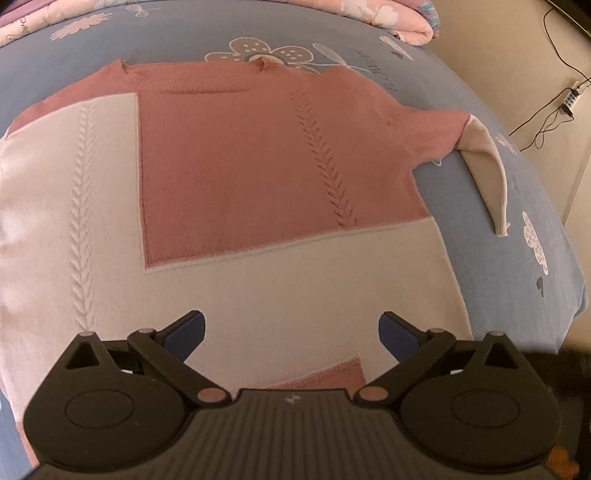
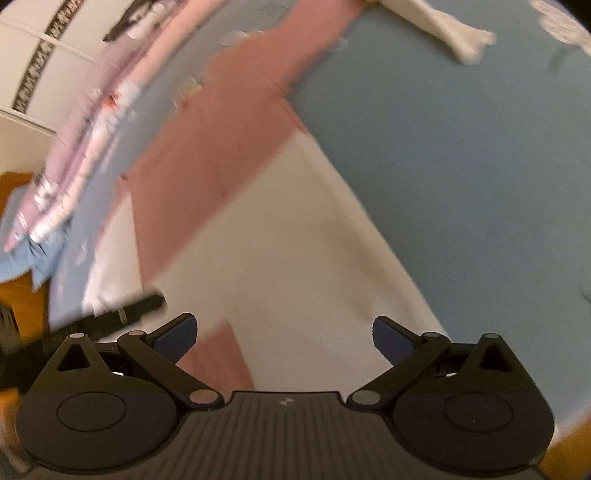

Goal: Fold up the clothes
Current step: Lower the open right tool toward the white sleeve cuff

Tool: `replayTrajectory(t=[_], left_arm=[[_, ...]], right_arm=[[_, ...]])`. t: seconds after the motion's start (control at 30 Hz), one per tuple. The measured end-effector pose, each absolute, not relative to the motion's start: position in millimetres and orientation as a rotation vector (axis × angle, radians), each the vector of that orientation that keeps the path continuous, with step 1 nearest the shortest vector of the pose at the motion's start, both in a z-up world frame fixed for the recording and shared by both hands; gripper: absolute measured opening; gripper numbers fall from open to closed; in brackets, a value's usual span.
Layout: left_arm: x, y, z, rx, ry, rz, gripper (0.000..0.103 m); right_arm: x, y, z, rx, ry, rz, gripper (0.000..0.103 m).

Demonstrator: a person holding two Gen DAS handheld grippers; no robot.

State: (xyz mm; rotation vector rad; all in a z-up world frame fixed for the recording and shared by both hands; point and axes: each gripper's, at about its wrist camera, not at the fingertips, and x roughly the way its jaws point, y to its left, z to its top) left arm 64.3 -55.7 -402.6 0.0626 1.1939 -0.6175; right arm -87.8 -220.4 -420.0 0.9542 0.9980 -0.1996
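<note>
A pink and cream knit sweater lies flat on a blue floral bedsheet. Its right sleeve points out to the side, its cream cuff bent down. My left gripper hovers open over the cream lower part near the hem, with nothing between its fingers. In the blurred right wrist view the same sweater runs diagonally, and my right gripper is open above its cream hem area. A dark gripper part shows at the left, over the sweater's edge.
A folded pink floral quilt lies at the head of the bed. To the right of the bed are a beige floor, black cables and a power strip. Orange-brown floor and a white cabinet show on the right wrist view's left.
</note>
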Motion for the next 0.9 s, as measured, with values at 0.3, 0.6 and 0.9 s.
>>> replayTrajectory(t=[0.3,0.6,0.9], left_arm=[[69.6,-45.1,-410.0,0.035,1.228,-0.593,0.1],[76.1,-45.4,-411.3,-0.011,1.239,-0.58,0.1],[76.6,-42.3,-414.5,-0.032,1.264,-0.571,0.1]], right_arm=[[-99.2,-204.0,-440.4,1.016,1.022,-0.216,0.103],[-108.6,-190.0,-431.3,1.011,1.079,-0.193,0.103],[-124.8,-173.8,-438.8,1.003,1.172,-0.167,0.103]])
